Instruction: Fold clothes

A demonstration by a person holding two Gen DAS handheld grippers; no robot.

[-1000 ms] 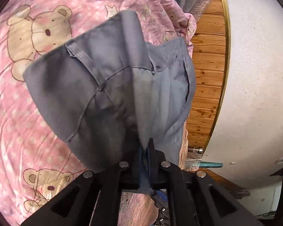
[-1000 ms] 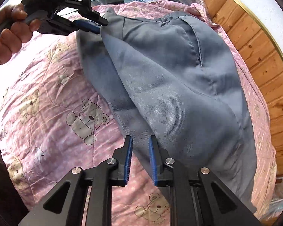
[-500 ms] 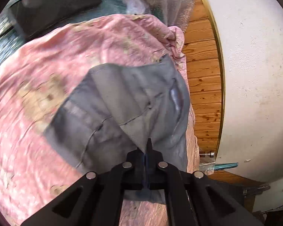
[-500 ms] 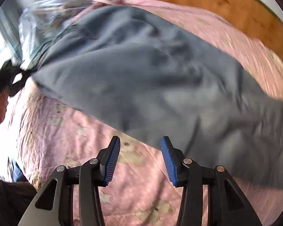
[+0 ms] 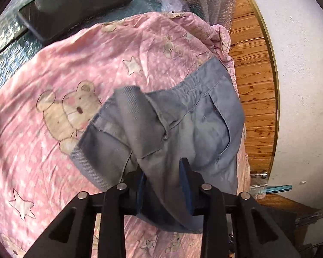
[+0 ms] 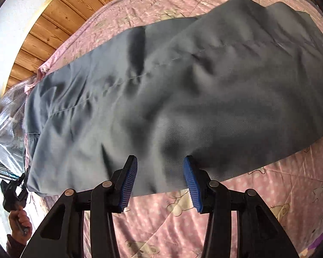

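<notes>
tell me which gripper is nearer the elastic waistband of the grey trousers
Left. The left gripper has cloth between its jaws just below the waistband; the right gripper sits open at the trousers' long edge.

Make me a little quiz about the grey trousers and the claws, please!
1. True or false: the right claw is open, at the edge of the grey trousers.
2. Pick one: which animals are printed on the pink quilt? A bears, B cats, C fish.
3. Fill the gap: trouser cloth lies between the left claw fingers, whose pads are coloured ____.

Key: 1 true; 2 A; 3 blue.
</notes>
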